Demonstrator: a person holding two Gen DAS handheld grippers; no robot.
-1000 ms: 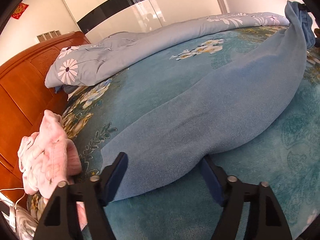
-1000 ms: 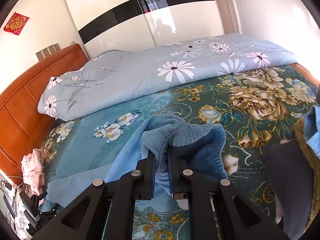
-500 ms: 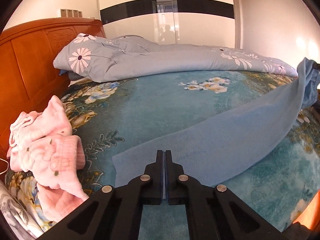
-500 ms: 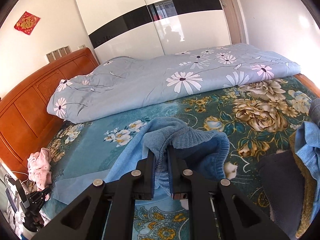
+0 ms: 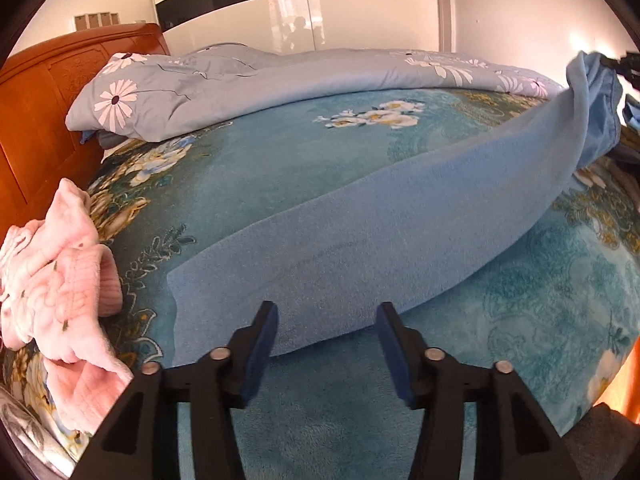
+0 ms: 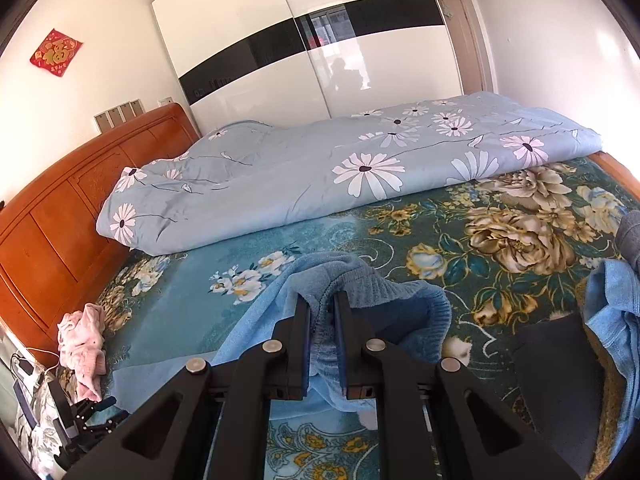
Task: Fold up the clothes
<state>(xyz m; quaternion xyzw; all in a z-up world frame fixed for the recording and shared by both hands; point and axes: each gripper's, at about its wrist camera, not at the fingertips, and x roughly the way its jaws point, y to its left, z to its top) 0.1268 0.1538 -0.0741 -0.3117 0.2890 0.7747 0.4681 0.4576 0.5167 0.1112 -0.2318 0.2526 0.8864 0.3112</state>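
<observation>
A long light-blue fleece garment (image 5: 380,232) lies stretched across the floral bed cover (image 5: 280,168). Its near hem lies flat just ahead of my left gripper (image 5: 326,312), which is open and empty, fingers straddling the hem edge. The far end rises to the upper right, where my right gripper (image 6: 322,300) is shut on the bunched ribbed waistband (image 6: 360,284) and holds it above the bed. The right gripper shows small at the far right of the left wrist view (image 5: 624,66). The left gripper shows at the lower left of the right wrist view (image 6: 92,412).
A crumpled pink garment (image 5: 52,280) lies left of the left gripper. A blue daisy-print duvet (image 6: 340,172) lies along the far side by the wooden headboard (image 6: 60,208). Dark and light-blue clothes (image 6: 600,340) are piled at the right. White wardrobe (image 6: 320,40) behind.
The left gripper was open, then shut half a second ago, and is open again now at the hem. The right gripper kept its hold on the waistband and lifted slightly.
</observation>
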